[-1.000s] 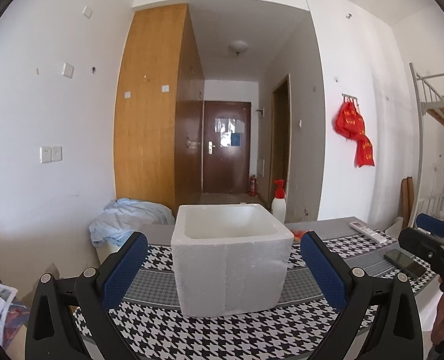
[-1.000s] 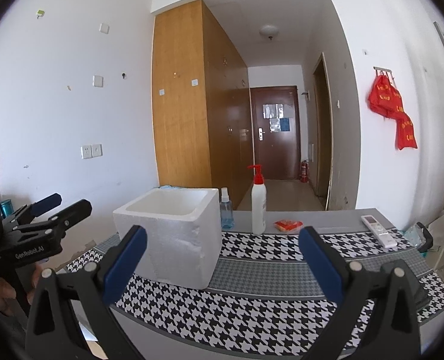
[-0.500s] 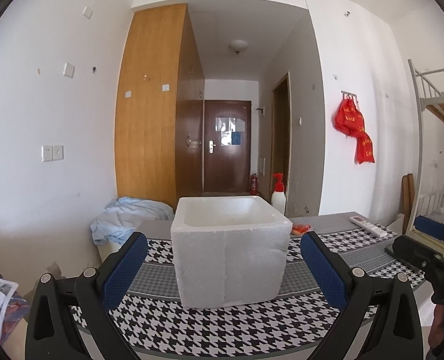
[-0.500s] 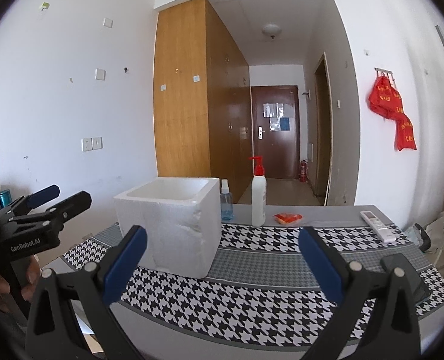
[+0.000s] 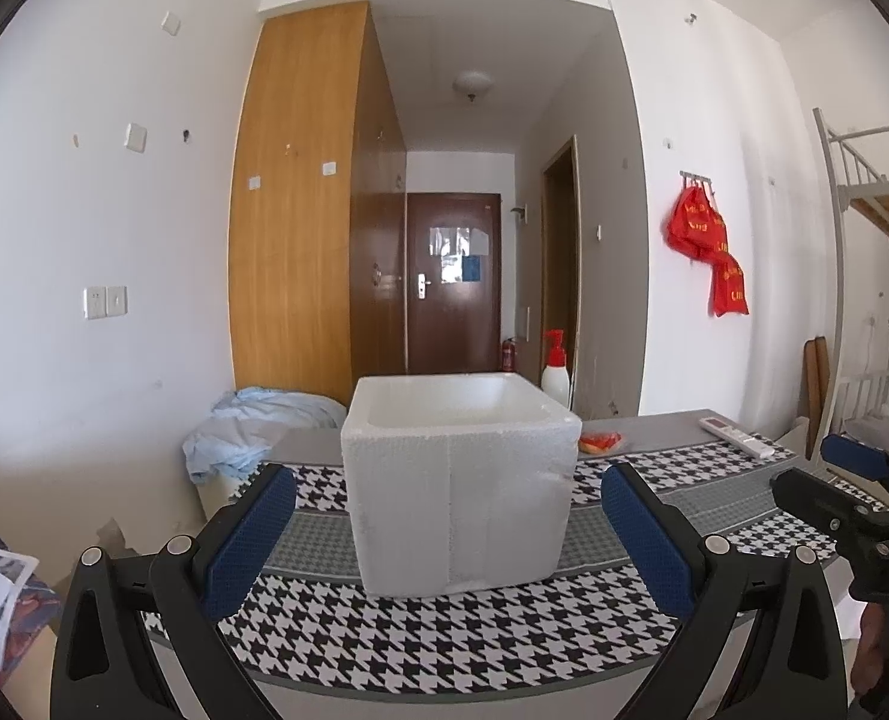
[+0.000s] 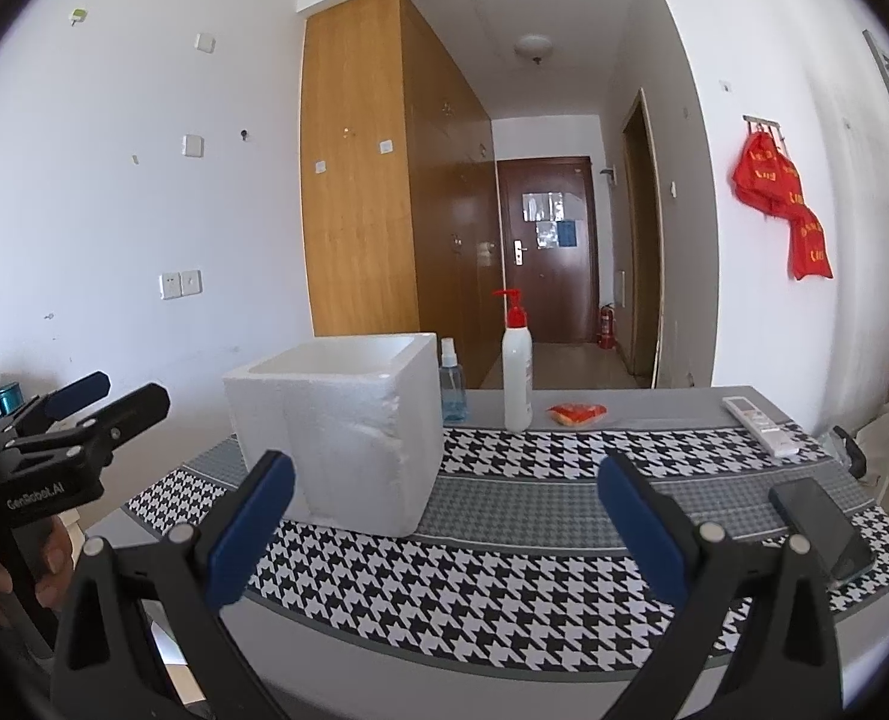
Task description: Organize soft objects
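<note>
- Since a second ago both my claws have pulled back and dropped lower; the box (image 5: 456, 480) now sits higher in view and I see less into it, nothing on the table has shifted.
- Left claw (image 5: 447, 540) spread wide, blue pads (image 5: 246, 540) apart, nothing between them, held off the near table edge facing the box front.
- Right claw (image 6: 444, 528) also spread wide, empty, pads (image 6: 639, 528) apart, held over the near edge of the cloth (image 6: 504, 588).
- In the right view my left claw shows at far left, hand (image 6: 0, 576) gripping its handle; in the left view the right claw shows at far right.
- White foam box stands upright on the houndstooth cloth, left-centre of the table (image 6: 636, 402), open top; can't tell what is inside.
- Small red-orange soft thing (image 6: 577, 413) lies on the bare grey strip behind the cloth, right of the pump bottle (image 6: 517, 378), well apart from the box.
- Blue spray bottle (image 6: 451, 384) just behind the box's right rear corner, left of the pump bottle.
- Remote (image 6: 759, 425) at far right of the table, phone (image 6: 819, 525) on the cloth near the right edge.
- Pale blue bundle of fabric (image 5: 252, 426) sits beyond the table's left end, by the wardrobe (image 5: 300, 210).
- Red bags (image 5: 708, 252) hang on the right wall.
</note>
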Action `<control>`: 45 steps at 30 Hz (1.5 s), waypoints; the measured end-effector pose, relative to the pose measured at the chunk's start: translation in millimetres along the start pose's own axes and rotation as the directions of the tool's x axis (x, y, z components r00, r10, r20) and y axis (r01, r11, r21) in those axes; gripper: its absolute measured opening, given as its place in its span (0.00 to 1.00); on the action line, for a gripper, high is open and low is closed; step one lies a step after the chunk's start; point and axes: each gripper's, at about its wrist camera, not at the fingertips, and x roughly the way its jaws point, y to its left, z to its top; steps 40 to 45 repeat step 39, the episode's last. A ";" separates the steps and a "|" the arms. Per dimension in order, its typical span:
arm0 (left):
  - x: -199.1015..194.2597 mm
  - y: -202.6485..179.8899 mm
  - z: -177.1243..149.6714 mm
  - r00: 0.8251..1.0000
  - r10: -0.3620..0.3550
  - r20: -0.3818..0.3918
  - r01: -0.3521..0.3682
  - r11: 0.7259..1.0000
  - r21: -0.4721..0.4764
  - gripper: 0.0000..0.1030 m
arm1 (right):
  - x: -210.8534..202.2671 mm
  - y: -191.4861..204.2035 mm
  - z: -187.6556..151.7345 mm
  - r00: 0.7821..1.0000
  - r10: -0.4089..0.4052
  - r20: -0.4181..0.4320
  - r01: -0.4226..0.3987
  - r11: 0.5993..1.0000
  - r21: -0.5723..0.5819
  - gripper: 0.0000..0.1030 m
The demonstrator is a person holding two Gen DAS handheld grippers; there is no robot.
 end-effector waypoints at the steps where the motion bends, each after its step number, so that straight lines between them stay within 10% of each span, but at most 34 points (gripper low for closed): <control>1: -0.4 0.3 -1.4 1.000 0.002 -0.002 -0.002 1.000 -0.001 0.99 | 0.1 2.0 -1.1 1.000 0.000 -0.001 0.000 1.000 -0.006 0.99; 45: -7.1 -2.6 -10.8 1.000 0.001 -0.018 -0.001 1.000 0.024 0.99 | -4.9 13.3 -6.9 1.000 -0.004 -0.006 0.004 1.000 -0.026 0.99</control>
